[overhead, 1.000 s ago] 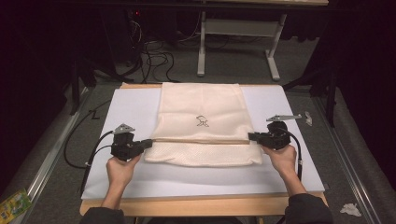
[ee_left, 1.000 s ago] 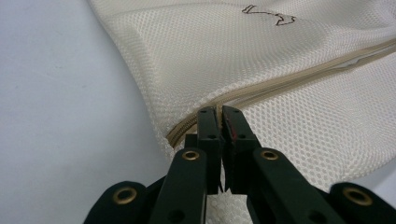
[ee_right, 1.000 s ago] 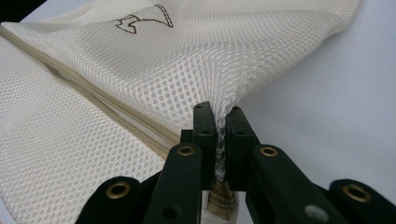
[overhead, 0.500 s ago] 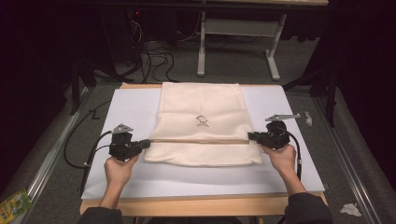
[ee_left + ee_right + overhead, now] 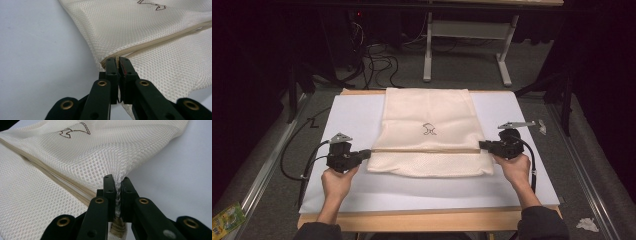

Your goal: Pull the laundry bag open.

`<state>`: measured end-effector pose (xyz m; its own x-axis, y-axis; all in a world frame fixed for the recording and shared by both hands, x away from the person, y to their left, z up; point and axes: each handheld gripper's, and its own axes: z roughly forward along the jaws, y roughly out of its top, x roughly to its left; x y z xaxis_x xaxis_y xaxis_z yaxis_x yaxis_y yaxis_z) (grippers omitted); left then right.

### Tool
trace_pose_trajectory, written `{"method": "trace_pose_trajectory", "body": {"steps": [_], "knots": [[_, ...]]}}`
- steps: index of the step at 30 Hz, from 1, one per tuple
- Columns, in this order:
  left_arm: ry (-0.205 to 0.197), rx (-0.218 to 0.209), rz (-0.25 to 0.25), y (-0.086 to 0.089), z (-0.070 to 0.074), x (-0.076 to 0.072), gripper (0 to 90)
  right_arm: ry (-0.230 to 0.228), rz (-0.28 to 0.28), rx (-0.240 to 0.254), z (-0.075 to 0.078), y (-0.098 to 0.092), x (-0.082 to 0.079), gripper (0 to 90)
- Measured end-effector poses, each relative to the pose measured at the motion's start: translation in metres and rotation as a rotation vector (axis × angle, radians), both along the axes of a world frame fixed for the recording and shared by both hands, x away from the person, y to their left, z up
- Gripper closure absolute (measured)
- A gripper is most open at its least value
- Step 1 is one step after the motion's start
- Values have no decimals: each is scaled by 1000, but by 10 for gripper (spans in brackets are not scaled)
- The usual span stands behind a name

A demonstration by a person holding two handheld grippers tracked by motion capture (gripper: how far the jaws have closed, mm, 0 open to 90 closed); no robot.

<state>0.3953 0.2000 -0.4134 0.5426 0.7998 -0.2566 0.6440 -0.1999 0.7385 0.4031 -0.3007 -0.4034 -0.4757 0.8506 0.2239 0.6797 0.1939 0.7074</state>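
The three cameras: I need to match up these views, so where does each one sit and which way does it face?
High view: above the person's side, facing forward and down at the white board; both forearms, left gripper, right gripper.
Left gripper view: along its fingers at the mesh bag.
Right gripper view: along its fingers pinching the opposite edge.
Shared: the bag's zip and emblem.

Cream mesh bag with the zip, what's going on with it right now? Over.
Left gripper shut on cream mesh zip bag, left edge. Right gripper shut on right edge. Bag flat on white sheet. Nothing in the way.
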Motion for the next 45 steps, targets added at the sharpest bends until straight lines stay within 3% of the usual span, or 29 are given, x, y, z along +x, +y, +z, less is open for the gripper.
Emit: {"method": "trace_pose_trajectory", "body": {"steps": [13,45], "knots": [[2,1,-17,-1,0,-4,874,-3,-10,-6,-1,-2,-3,868],[32,9,-51,-4,-10,-10,871,25,-11,-5,-27,-3,-21,852]]}}
